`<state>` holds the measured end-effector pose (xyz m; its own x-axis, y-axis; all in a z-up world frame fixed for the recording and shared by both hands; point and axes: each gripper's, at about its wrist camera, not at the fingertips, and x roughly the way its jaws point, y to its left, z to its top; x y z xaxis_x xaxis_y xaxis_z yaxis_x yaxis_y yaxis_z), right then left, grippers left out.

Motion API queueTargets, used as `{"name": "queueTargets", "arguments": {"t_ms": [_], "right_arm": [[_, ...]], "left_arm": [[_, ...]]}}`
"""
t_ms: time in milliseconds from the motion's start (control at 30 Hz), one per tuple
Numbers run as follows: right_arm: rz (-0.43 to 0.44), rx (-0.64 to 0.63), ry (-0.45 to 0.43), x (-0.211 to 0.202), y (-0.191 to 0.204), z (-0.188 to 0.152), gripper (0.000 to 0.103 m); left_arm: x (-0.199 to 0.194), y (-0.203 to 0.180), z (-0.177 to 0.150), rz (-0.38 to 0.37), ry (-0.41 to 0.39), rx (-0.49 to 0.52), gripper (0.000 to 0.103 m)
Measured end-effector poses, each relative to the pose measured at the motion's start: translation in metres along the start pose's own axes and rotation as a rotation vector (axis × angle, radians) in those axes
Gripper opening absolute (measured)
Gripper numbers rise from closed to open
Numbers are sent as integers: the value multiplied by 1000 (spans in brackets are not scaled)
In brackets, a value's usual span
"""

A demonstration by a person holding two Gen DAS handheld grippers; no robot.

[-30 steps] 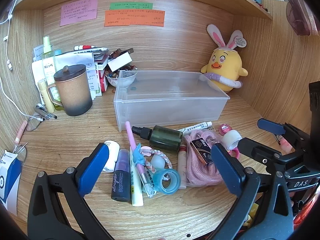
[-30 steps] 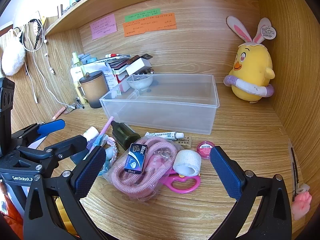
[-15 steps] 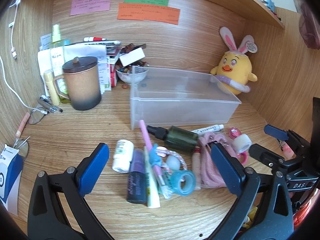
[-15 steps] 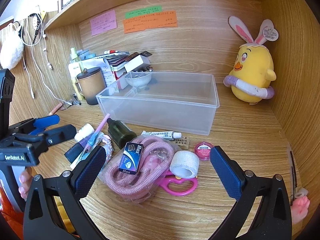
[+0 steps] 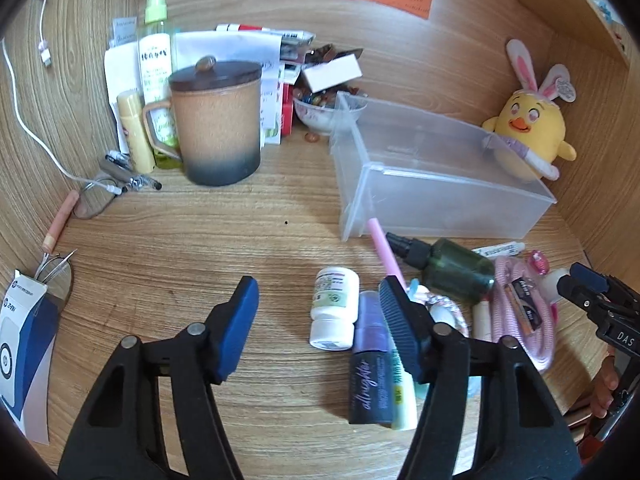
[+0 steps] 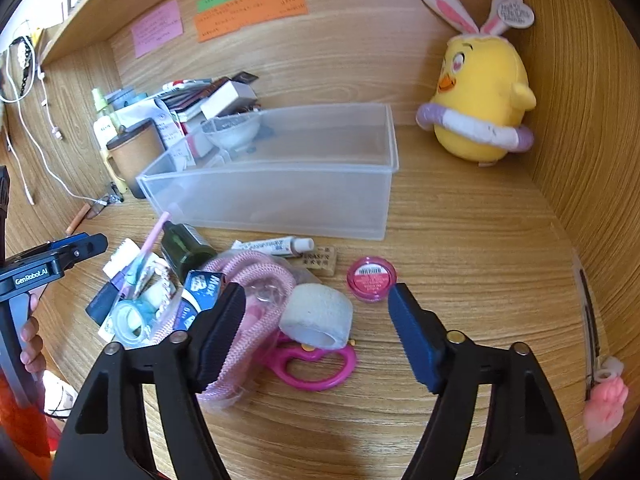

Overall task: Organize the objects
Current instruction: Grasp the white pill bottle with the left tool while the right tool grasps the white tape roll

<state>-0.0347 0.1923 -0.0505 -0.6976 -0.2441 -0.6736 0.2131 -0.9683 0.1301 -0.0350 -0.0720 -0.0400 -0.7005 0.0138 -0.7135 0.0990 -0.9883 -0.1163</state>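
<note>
A clear plastic bin (image 5: 436,188) (image 6: 280,196) stands empty on the wooden desk. In front of it lies a heap of small things: a white pill bottle (image 5: 334,308), a purple-black tube (image 5: 370,364), a dark green spray bottle (image 5: 448,266) (image 6: 188,246), a pink rope (image 6: 248,288), a white tape roll (image 6: 318,316), pink scissors (image 6: 316,362), a round pink tin (image 6: 371,280). My left gripper (image 5: 320,316) is open, low over the desk, with the pill bottle between its fingers. My right gripper (image 6: 316,320) is open, with the tape roll between its fingers.
A lidded brown mug (image 5: 216,124), a spray bottle (image 5: 156,64), papers and a bowl of sweets (image 5: 320,108) crowd the back left. A yellow bunny plush (image 6: 478,112) sits at the back right. Glasses (image 5: 94,200) and a blue-white box (image 5: 24,356) lie at the left.
My left gripper has moved left and down towards the desk, and the pill bottle now lies between its fingers. My right gripper has moved closer to the tape roll.
</note>
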Motion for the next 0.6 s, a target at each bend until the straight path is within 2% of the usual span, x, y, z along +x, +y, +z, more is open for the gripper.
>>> {"name": "queueTargets", "arguments": {"t_ms": [133, 333, 433, 533, 600], "right_arm": [[3, 13, 30, 8, -3, -3, 57], [17, 25, 57, 15, -6, -5, 44], [22, 30, 60, 18, -5, -5, 38], [19, 32, 58, 19, -6, -5, 38], [17, 32, 55, 19, -6, -5, 38]], "left_arm": [[13, 2, 0, 11, 32, 8, 54], [22, 2, 1, 5, 56, 10, 51], [29, -1, 2, -8, 84, 19, 43], [36, -2, 2, -13, 115, 23, 31], [37, -1, 2, -13, 118, 19, 29]]}}
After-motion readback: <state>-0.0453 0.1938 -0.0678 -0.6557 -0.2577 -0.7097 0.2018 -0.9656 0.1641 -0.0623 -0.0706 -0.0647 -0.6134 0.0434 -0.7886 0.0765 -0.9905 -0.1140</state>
